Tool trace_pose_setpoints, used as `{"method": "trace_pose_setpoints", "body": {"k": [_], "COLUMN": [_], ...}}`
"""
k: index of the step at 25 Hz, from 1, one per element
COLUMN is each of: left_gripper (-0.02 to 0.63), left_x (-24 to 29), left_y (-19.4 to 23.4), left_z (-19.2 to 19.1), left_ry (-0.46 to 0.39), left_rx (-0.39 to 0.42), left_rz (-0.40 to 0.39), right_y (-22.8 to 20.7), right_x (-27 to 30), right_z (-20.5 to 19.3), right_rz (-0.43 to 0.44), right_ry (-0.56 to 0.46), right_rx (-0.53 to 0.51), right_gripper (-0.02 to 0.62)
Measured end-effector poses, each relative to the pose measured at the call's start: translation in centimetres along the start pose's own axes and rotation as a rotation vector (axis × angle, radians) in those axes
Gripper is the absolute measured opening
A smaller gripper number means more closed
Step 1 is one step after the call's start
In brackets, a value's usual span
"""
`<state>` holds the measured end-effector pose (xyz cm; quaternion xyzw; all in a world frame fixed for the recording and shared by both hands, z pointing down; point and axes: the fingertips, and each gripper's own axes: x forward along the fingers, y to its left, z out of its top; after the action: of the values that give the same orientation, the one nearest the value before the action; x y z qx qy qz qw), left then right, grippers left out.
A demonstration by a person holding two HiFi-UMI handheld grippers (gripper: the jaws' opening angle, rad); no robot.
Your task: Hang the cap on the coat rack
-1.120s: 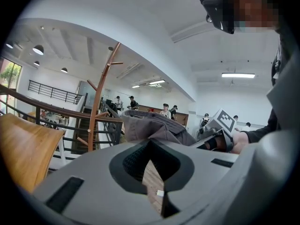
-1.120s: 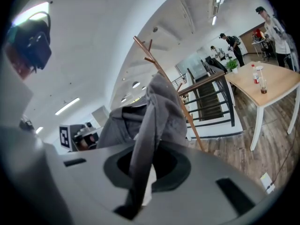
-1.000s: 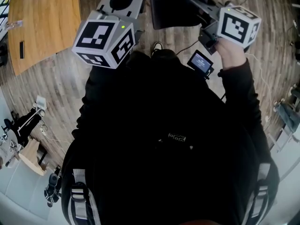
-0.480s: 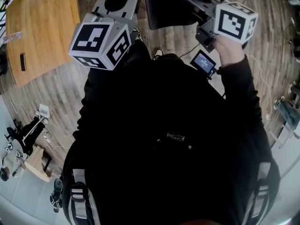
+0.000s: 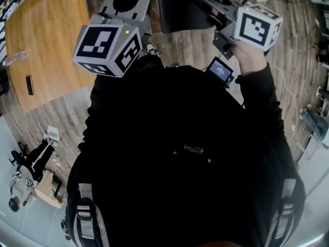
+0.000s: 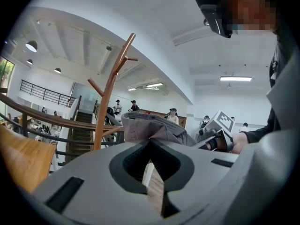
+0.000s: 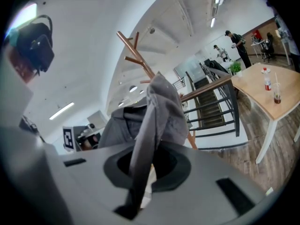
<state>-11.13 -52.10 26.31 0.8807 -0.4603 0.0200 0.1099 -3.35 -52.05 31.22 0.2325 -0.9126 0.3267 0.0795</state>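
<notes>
A grey cap [image 5: 181, 8] is stretched between both grippers, held up in front of the person at the top of the head view. My left gripper [image 6: 151, 142] is shut on one edge of the cap [image 6: 157, 127]. My right gripper [image 7: 145, 154] is shut on a fold of the cap [image 7: 161, 108], which drapes down through its jaws. The wooden coat rack [image 6: 109, 90] rises just left of and behind the cap, with its bare upper pegs above the cap. In the right gripper view the coat rack [image 7: 137, 56] shows right behind the cap. Where the cap meets the rack is hidden.
A wooden table [image 5: 43, 40] stands on the plank floor at the left. Another table [image 7: 268, 92] carries a bottle and a glass. A stair railing [image 7: 220, 108] runs behind the rack. Equipment lies on the floor [image 5: 31, 161] at lower left. Several people stand in the distance [image 6: 133, 106].
The floor and the wooden table have slid down and right in the head view as the person shifts forward. Both grippers stay shut on the cap and keep their hold.
</notes>
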Motion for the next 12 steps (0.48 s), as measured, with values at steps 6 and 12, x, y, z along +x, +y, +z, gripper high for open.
{"method": "trace_pose_setpoints", "body": {"k": [6,12], "left_gripper": [0.008,0.008], "left_x": [1.8,2.7], "left_y": [5.2,4.8], "left_z": [1.3,2.2], "left_ry": [0.004,0.001], "left_rx": [0.003,0.009], "left_rz": [-0.027,-0.074], "right_y": [-1.4,-1.7], "right_x": [4.4,3.5], "right_z": [2.9,4.0], "right_rz": [-0.021,-0.057], "right_ry": [-0.014,-0.029], "right_rx": [0.012,-0.004], "right_gripper": [0.020,0.020]}}
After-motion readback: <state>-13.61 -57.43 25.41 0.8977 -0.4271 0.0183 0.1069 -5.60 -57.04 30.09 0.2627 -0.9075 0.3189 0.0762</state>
